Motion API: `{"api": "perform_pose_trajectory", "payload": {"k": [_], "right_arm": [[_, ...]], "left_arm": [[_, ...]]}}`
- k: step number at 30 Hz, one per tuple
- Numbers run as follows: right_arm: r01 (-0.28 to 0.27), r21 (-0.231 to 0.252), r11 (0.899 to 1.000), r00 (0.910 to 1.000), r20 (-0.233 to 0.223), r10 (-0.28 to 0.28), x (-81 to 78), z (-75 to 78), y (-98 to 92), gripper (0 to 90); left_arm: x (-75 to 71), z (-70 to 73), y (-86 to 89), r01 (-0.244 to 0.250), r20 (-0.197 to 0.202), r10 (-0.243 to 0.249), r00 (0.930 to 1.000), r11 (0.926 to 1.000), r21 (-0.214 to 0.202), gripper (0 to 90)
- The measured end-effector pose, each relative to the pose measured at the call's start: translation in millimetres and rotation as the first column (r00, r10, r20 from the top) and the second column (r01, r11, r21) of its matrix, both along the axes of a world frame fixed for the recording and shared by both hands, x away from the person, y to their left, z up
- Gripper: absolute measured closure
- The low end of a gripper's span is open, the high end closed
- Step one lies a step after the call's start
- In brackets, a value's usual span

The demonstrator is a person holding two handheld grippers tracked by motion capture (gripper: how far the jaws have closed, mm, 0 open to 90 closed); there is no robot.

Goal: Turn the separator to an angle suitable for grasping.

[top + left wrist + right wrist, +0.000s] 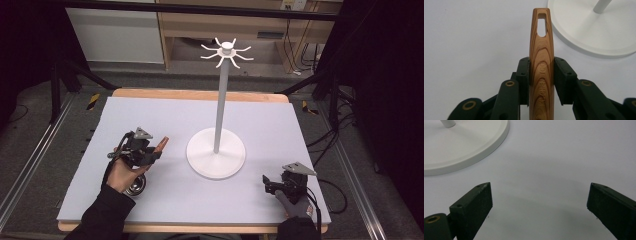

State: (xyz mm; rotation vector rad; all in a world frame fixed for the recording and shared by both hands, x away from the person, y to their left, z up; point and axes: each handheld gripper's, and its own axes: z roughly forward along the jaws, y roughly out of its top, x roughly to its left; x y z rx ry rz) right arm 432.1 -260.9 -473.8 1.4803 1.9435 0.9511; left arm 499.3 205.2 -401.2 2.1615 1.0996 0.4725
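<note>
My left gripper is shut on a wooden utensil handle, left of the white stand. In the left gripper view the handle runs up between the two pads, and its slotted tip points toward the stand's round base. The utensil's shiny metal end sits low by the person's left wrist. The white stand has a tall pole and a ring of hooks on top. My right gripper rests open near the table's front right. Between its fingers lies bare mat, with the base beyond.
A pale lavender mat covers the wooden table. Black frame bars and cables run along the floor to the right. Wooden furniture stands behind the table.
</note>
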Motion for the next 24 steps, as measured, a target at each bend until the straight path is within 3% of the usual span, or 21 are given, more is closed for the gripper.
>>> {"api": "perform_pose_trajectory", "payload": {"k": [15,22,24], "right_arm": [[0.002,0.002,1.0,1.0,0.001,-0.002,0.1,0.2,-0.4,6.6],[0.005,0.001,1.0,1.0,0.001,-0.005,0.0,0.3,-0.1,6.6],[0.006,-0.002,1.0,1.0,0.002,-0.006,0.0,0.4,-0.2,6.6]], "left_arm": [[-21.1,27.4,13.1,-0.018,0.123,0.033,0.9919,0.9924,-0.122,67.0],[-29.7,37.8,16.3,-0.016,0.187,0.05,0.981,0.9842,-0.176,66.9],[-34.0,44.2,17.5,-0.011,0.217,0.056,0.9746,0.9795,-0.201,66.9]]}}
